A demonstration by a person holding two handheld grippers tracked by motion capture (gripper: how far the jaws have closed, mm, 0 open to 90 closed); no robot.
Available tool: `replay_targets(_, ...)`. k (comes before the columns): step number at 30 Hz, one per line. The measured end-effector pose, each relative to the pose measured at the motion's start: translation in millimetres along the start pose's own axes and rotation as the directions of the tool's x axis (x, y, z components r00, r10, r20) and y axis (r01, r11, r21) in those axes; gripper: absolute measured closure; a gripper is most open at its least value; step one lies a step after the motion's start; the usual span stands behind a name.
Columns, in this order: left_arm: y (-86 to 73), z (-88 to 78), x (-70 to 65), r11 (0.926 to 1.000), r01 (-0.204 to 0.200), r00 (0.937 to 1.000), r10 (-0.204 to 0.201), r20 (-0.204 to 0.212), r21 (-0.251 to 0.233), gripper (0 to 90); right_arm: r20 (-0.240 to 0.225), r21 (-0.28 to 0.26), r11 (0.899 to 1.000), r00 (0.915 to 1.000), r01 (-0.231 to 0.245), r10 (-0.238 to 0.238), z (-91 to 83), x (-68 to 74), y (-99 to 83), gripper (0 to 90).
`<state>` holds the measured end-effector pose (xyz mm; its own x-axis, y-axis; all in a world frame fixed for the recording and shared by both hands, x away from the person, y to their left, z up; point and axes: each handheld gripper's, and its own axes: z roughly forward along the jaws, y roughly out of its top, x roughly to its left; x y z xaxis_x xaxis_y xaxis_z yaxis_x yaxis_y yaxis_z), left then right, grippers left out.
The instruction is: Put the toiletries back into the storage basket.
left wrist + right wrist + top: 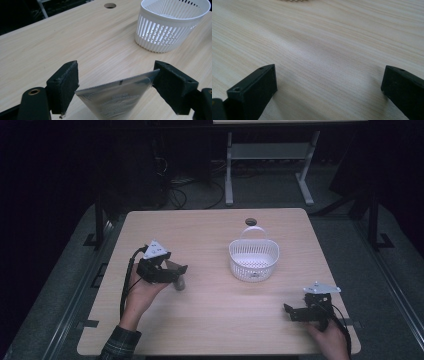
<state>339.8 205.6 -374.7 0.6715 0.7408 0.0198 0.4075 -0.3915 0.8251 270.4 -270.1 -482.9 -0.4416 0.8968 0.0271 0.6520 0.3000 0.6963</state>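
Note:
A silver squeeze tube [115, 97] stands with its flat crimped end up between my left gripper's [116, 72] jaws. Both pads touch the crimp's two edges, so the gripper is shut on it across its width. In the high view the left gripper [176, 269] is at the table's left-middle, with the tube [179, 283] hanging below it, at or just above the tabletop. A white slotted basket [254, 260] with a handle sits right of centre, and it looks empty. My right gripper [290, 311] rests low near the front right corner, open with bare wood between its jaws [329, 82].
The basket [172, 27] is ahead and to the right of the left gripper. A round cable hole [251, 221] lies near the table's far edge. A desk frame and cables stand on the floor beyond the wooden table [215, 320].

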Motion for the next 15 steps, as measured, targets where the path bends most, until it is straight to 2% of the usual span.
replay_targets(7,0.0,-0.6,1.0,1.0000,0.005,0.9999,-0.005,0.015,-0.003,30.2,0.000,0.000,1.000,1.0000,0.000,0.000,0.0,0.0,0.0,0.0)
replay_targets(15,-0.1,-1.5,1.3,1.0000,0.004,0.9998,-0.004,0.018,-0.003,31.7,0.000,0.000,1.000,1.0000,0.000,0.000,0.0,0.0,0.0,0.0)
